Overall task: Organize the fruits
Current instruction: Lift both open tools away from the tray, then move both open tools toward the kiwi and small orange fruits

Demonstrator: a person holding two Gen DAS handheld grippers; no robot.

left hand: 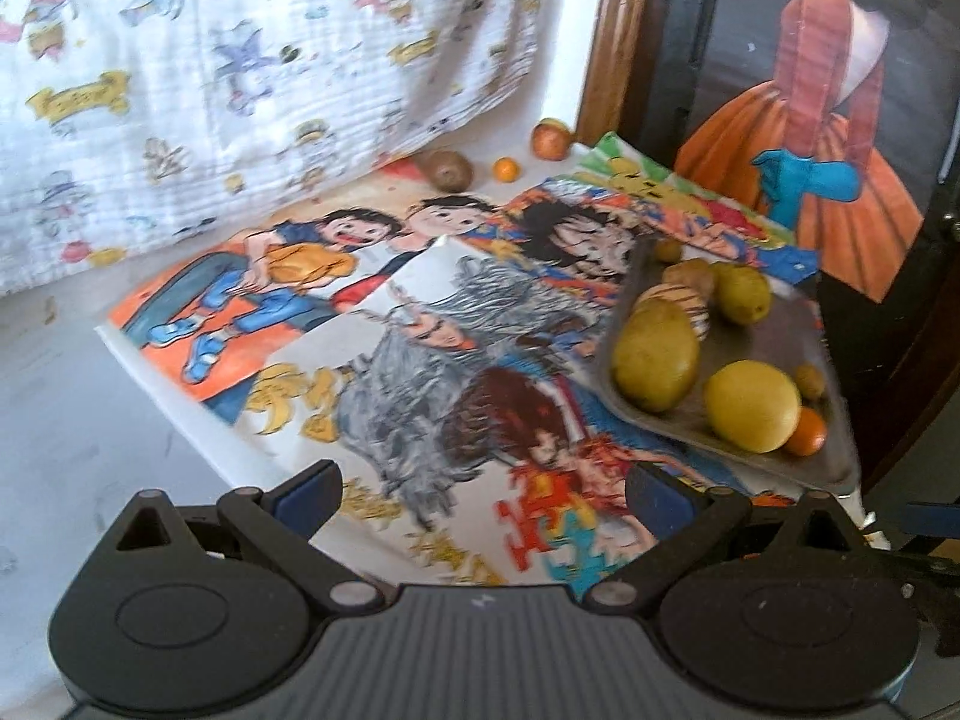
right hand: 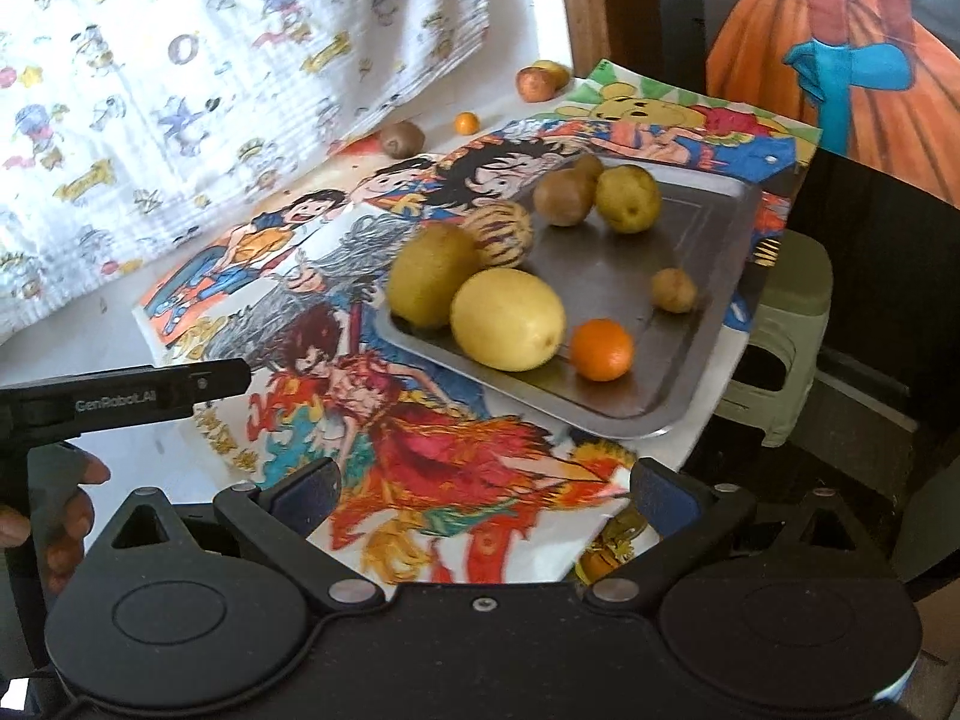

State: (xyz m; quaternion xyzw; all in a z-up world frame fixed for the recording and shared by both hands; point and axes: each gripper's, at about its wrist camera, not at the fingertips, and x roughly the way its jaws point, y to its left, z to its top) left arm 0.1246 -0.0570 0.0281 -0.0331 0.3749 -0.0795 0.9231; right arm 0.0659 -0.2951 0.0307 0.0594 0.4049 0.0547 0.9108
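We judge the loose brown oval kiwi (left hand: 447, 170) at the counter's back edge, toward twelve o'clock and well apart from our empty, wide-spread left gripper (left hand: 483, 489), the next pick; our right gripper (right hand: 483, 489), equally wide, sits nearer the steel tray (right hand: 708, 312) at one o'clock.

Dull brushed-metal tray (right hand: 708, 276) lies on glossy paper posters (right hand: 420, 456) (crinkled white cloth (right hand: 180, 60) behind).

Seven fruits sit in the tray (right hand: 708, 276) at two o'clock; three fruits (right hand: 402, 138) lie behind it at twelve
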